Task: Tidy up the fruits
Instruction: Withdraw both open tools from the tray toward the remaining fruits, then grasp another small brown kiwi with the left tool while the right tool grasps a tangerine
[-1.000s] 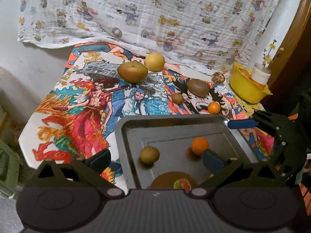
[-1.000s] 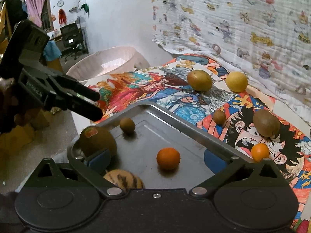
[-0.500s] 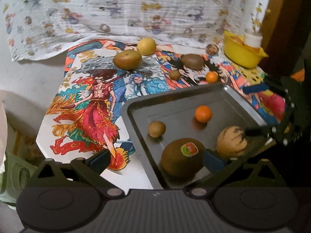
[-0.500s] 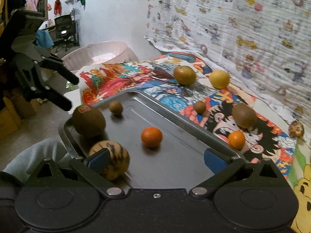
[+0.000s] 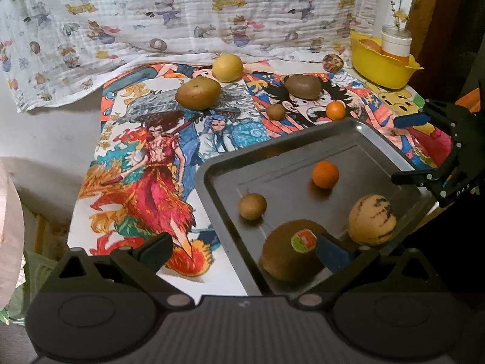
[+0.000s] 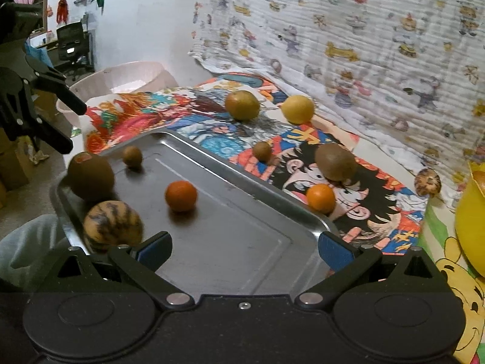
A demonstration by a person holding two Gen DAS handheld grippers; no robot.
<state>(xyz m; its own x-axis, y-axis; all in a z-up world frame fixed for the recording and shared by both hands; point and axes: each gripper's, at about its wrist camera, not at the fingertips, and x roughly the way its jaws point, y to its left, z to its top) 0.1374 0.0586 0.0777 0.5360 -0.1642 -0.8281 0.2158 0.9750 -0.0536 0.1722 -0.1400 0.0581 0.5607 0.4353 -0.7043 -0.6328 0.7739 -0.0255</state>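
Nearest the left gripper (image 5: 242,250), spread wide and empty, a stickered kiwi (image 5: 292,254) and striped melon (image 5: 372,220) now sit in the tray (image 5: 357,132); both grippers have drawn back. Right gripper (image 6: 244,247) gapes empty too. Beyond, six fruits wait on the cloth (image 5: 145,163), so sorting's partway.

Legible only in the left wrist view: white letters "DAS" printed on the black frame of the right gripper (image 5: 407,149), just behind its lower finger. On the large brown fruit (image 5: 285,261) in the metal tray (image 5: 218,170), a round red-and-green sticker (image 5: 303,240) with print too small to read. Across the cartoon cloth (image 5: 145,163), big yellow characters (image 5: 133,91) beside the drawn figures, too blurred and warped to make out.
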